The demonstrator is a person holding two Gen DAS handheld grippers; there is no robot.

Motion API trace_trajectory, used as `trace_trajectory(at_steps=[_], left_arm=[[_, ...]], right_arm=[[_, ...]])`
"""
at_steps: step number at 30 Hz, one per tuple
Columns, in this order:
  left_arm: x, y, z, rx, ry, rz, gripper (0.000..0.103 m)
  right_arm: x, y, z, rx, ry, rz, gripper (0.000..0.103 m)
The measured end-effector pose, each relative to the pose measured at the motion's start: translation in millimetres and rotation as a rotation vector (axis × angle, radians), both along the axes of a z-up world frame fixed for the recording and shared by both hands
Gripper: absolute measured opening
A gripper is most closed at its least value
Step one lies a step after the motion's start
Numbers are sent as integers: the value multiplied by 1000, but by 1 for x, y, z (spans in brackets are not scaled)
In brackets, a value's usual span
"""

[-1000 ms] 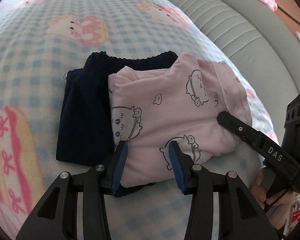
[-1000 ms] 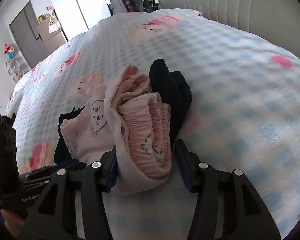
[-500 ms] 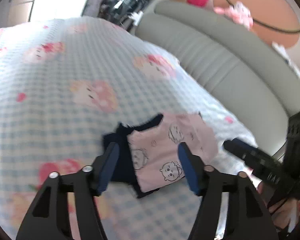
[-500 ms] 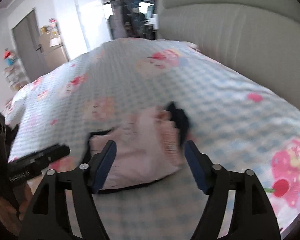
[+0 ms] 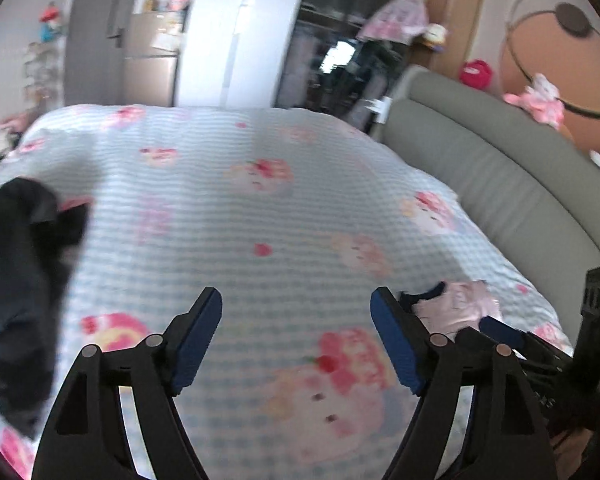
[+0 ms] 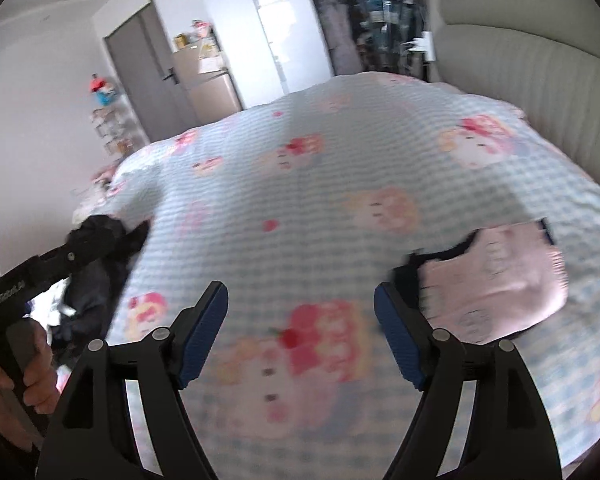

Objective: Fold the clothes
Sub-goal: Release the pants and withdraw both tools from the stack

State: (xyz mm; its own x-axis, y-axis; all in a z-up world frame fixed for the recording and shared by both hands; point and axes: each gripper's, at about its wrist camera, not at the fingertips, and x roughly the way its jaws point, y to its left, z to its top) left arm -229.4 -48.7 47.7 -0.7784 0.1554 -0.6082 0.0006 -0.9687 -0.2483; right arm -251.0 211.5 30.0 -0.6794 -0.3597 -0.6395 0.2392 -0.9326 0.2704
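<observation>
A folded pink garment with cartoon prints (image 6: pixel 496 280) lies on top of a folded dark navy one (image 6: pixel 404 276) on the bed, at the right in the right wrist view; it shows small at the right of the left wrist view (image 5: pixel 460 304). A pile of dark unfolded clothes (image 5: pixel 24 272) lies at the bed's left side, also in the right wrist view (image 6: pixel 96 264). My left gripper (image 5: pixel 296 340) is open and empty above the bedspread. My right gripper (image 6: pixel 300 332) is open and empty too, left of the folded stack.
The bed has a blue checked cartoon bedspread (image 5: pixel 260 220). A grey padded headboard (image 5: pixel 500 184) runs along the right. A door, a fridge and wardrobes stand beyond the bed's far end. The left gripper's body and the hand holding it show at the left of the right wrist view (image 6: pixel 16 320).
Both grippers have let go of the folded stack, opened wide and pulled back and up. The views have swung left, so the stack now sits at the right and the dark pile has come into view.
</observation>
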Motion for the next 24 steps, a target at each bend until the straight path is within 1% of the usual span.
trace_trajectory(at_steps=[2, 3, 5, 8, 10, 14, 18, 22, 24], left_arm=[[15, -19, 3, -16, -10, 37, 79], [24, -26, 2, -32, -19, 56, 80], [39, -32, 0, -48, -28, 69, 80], [74, -41, -1, -60, -49, 99, 80], [108, -43, -6, -49, -48, 119, 81], [169, -34, -22, -86, -40, 129, 83], [213, -25, -48, -100, -82, 119, 83], [242, -13, -72, -117, -139, 100, 83], [252, -13, -78, -90, -156, 103, 83]], right_arm=[[18, -17, 2, -8, -2, 17, 81], [28, -24, 2, -11, -3, 23, 86], [48, -39, 4, -15, -5, 35, 91], [78, -61, 5, -22, -8, 53, 92], [99, -71, 5, -38, -12, 64, 92], [156, -65, -15, -95, -36, 70, 93], [199, -60, -40, -75, -76, 77, 93], [230, -52, -57, -64, -110, 60, 93], [245, -48, -64, -60, -128, 48, 93]])
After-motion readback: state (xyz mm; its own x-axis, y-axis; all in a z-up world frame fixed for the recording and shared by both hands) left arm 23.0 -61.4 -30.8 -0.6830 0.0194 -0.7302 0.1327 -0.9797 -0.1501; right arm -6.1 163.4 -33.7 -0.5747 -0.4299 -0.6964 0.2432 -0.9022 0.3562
